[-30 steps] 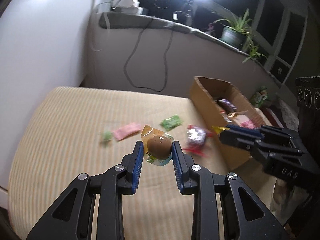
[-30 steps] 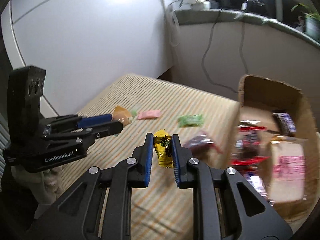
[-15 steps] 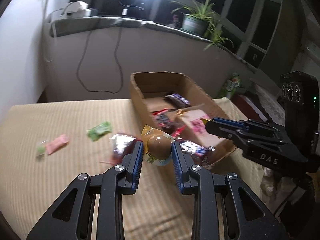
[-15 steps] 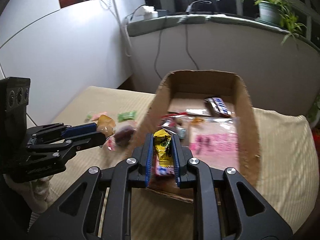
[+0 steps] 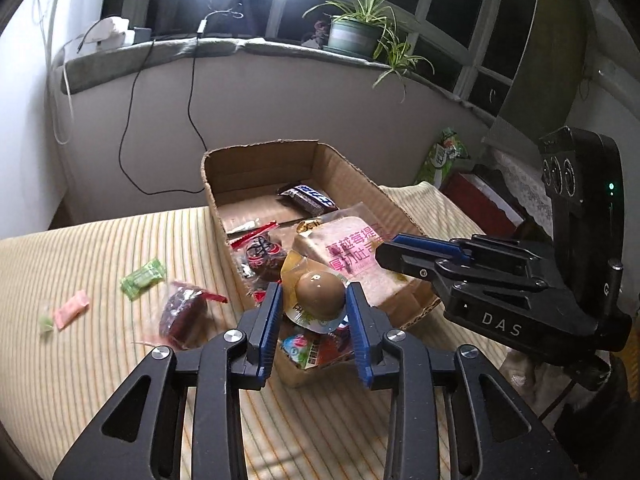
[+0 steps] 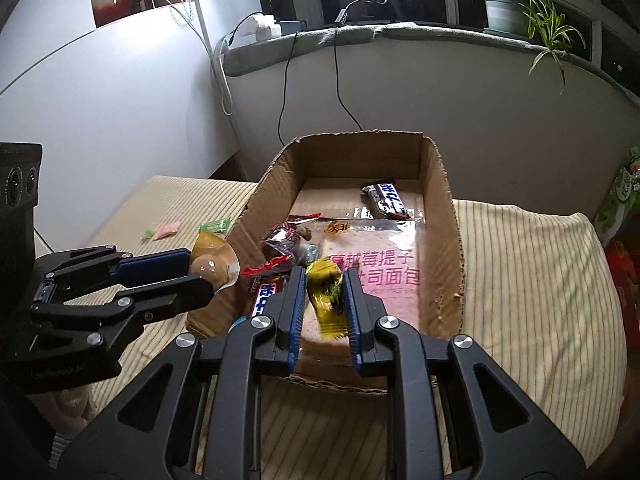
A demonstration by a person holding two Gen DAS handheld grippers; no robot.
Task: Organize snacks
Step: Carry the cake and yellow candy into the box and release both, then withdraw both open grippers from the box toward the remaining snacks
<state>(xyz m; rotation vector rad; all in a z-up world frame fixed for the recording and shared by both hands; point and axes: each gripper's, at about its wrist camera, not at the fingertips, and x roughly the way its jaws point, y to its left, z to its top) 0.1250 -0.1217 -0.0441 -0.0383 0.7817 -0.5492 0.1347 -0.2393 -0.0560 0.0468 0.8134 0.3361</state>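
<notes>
My left gripper (image 5: 314,312) is clamped on a packaged brown egg (image 5: 319,295), its blue pads pressing the clear pouch from both sides; the egg hangs just over the near left corner of the cardboard box (image 5: 256,160). My right gripper (image 6: 323,307) is closed on a yellow snack packet (image 6: 326,294), held upright between the pads above the near end of the same box (image 6: 362,138). In the right wrist view I see the left gripper (image 6: 208,270) entering from the left, its egg pouch (image 6: 212,260) touching the box's left wall. In the left wrist view the right gripper (image 5: 390,254) reaches in from the right over the box interior; I cannot see its packet there.

Inside the box, a large pink-lettered bread bag (image 6: 384,256) lies flat across the right half, a dark chocolate bar (image 6: 384,198) rests toward the far wall, and red-wrapped snacks (image 6: 284,246) are heaped along the left wall. A colourful packet (image 5: 308,350) shows below the egg at the near wall.

The box stands on a striped beige cushion (image 5: 100,360). Left of the box on the cushion lie a dark red-edged snack (image 5: 182,312) near the box, a green candy (image 5: 143,279) further left, and a pink candy (image 5: 71,314) toward the left edge. A potted plant (image 5: 354,36) sits on the window ledge beyond.
</notes>
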